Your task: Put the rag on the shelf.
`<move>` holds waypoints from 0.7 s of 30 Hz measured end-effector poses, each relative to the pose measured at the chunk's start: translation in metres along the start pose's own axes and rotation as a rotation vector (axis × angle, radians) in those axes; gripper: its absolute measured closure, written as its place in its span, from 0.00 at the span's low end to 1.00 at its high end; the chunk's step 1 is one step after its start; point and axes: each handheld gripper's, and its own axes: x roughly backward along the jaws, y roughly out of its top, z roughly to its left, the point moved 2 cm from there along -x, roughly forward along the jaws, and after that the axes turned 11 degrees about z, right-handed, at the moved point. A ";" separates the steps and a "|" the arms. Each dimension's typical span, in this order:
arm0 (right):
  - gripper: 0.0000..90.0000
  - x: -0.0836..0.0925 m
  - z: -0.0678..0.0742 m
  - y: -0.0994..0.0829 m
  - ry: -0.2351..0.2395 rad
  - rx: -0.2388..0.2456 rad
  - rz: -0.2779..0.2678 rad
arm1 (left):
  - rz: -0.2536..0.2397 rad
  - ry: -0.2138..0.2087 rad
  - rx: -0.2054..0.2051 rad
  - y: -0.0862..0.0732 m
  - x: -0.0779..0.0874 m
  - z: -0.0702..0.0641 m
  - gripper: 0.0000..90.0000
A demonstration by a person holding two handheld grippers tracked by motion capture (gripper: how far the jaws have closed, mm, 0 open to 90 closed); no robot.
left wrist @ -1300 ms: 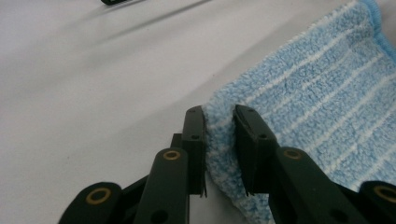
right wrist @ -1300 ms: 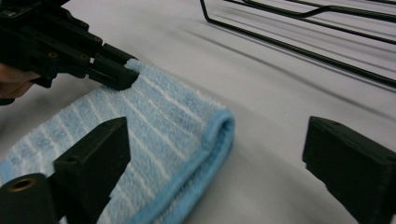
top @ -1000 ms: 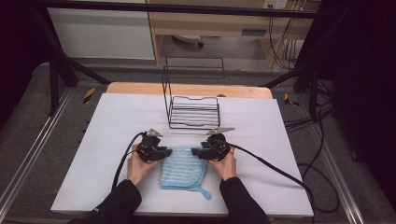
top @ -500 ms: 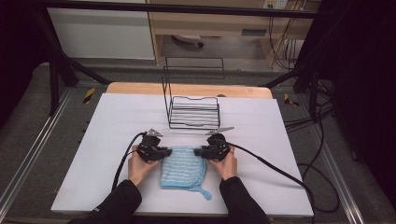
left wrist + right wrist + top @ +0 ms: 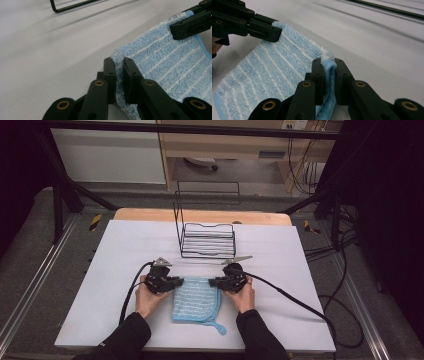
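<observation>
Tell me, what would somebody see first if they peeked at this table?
The fluffy blue striped cloth near the front edge of the white table. The left gripper and the right gripper, whose jaws have just been closing, each pinch one far corner of it. Behind it stands a black wire rack.

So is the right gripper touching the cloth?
Touching. In the right gripper view the right gripper has its jaws, which have just been closing, pinched on a corner of the cloth.
</observation>
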 end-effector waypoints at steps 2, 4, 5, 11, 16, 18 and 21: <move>0.90 0.004 0.003 0.000 0.003 0.003 -0.017 | -0.019 -0.005 -0.003 0.000 0.005 -0.001 0.91; 0.90 0.008 0.005 0.000 0.008 0.004 -0.037 | -0.035 -0.012 -0.003 -0.001 0.010 -0.002 0.91; 0.90 0.010 0.007 0.000 0.010 0.006 -0.047 | -0.042 -0.016 -0.006 -0.001 0.012 -0.003 0.91; 0.90 0.022 0.014 0.001 0.027 0.021 -0.099 | -0.081 -0.017 -0.019 -0.001 0.025 -0.006 0.91; 0.90 0.032 0.019 0.001 0.029 0.035 -0.132 | -0.106 -0.028 -0.027 0.000 0.033 -0.010 0.90; 0.90 0.035 0.021 0.001 0.028 0.040 -0.145 | -0.117 -0.027 -0.032 0.001 0.036 -0.012 0.90; 0.90 0.041 0.023 0.002 0.026 0.051 -0.164 | -0.138 -0.028 -0.037 0.001 0.041 -0.014 0.90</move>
